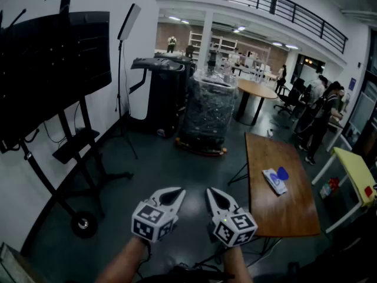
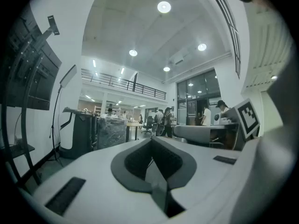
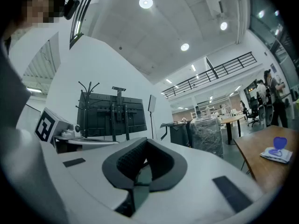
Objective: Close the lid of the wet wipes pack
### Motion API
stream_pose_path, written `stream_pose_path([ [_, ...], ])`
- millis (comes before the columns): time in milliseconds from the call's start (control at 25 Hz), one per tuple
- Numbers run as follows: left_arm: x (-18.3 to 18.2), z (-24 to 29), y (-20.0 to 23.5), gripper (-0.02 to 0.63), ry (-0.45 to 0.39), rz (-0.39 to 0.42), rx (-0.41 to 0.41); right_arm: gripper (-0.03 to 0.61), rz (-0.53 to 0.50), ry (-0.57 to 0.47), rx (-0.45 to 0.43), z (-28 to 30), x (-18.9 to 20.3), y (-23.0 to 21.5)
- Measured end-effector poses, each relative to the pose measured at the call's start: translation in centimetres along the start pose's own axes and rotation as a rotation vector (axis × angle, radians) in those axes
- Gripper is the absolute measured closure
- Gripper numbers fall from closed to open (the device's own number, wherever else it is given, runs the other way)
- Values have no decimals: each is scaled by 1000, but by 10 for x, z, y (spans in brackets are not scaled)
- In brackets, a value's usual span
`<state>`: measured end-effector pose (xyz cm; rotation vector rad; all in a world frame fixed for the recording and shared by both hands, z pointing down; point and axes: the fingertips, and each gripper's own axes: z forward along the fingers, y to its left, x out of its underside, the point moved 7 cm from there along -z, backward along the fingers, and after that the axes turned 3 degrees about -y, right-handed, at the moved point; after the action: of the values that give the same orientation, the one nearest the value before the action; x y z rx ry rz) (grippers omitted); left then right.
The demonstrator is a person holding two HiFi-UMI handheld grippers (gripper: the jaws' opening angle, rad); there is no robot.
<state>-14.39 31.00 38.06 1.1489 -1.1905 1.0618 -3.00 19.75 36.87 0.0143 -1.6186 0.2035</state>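
Note:
The wet wipes pack lies on a brown wooden table to the right, its blue lid flipped up and open. The right gripper view shows the pack far off at the right edge with the blue lid standing up. Both grippers are held low over the dark floor, well left of the table. My left gripper is shut with nothing in it, and so is my right gripper. In the gripper views the left jaws and the right jaws meet at the tip.
A large black screen on a wheeled stand fills the left. A black machine and a wrapped pallet stand ahead, with a round table behind. People stand at the far right by a yellow table.

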Motion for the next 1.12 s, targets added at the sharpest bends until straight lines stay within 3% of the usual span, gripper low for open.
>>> stream_pose_path([
  [760, 5, 12, -15, 609, 15, -2, 59, 572, 27, -2, 60, -17, 6, -10],
  [1120, 14, 51, -37, 609, 68, 15, 152, 572, 61, -17, 167, -42, 10, -44],
])
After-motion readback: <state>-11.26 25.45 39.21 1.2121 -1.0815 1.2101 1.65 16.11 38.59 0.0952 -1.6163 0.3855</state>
